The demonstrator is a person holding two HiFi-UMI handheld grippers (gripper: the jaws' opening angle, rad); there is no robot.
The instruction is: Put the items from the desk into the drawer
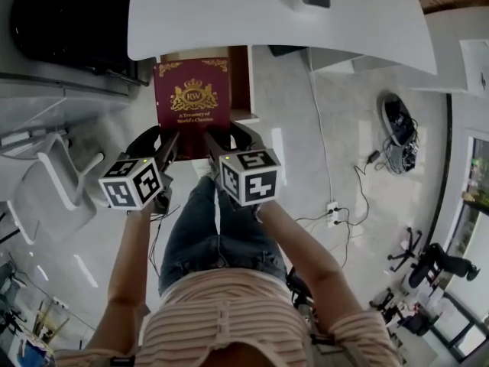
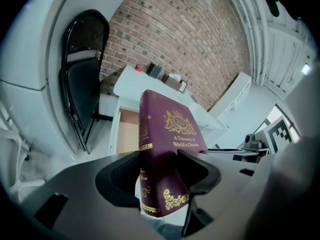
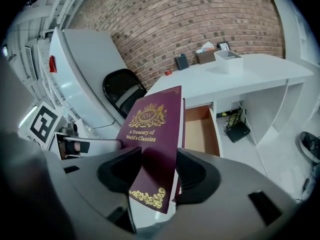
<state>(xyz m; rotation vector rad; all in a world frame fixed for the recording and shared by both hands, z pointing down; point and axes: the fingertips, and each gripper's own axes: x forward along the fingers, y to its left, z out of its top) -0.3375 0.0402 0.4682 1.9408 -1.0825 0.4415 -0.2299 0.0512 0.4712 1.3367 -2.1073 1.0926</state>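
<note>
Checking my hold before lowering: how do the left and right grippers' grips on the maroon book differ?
The left gripper holds the maroon book at its spine-side near corner; the right gripper holds the page-edge near corner. The left gripper view shows the spine and front cover between the jaws; the right gripper view shows the front cover and page edge. Both are shut on the book.

book (image 1: 192, 98) between left tool (image 1: 162, 145) and right tool (image 1: 228, 142), above open drawer (image 1: 240, 82), drawer beneath desk (image 1: 229, 14)
</note>
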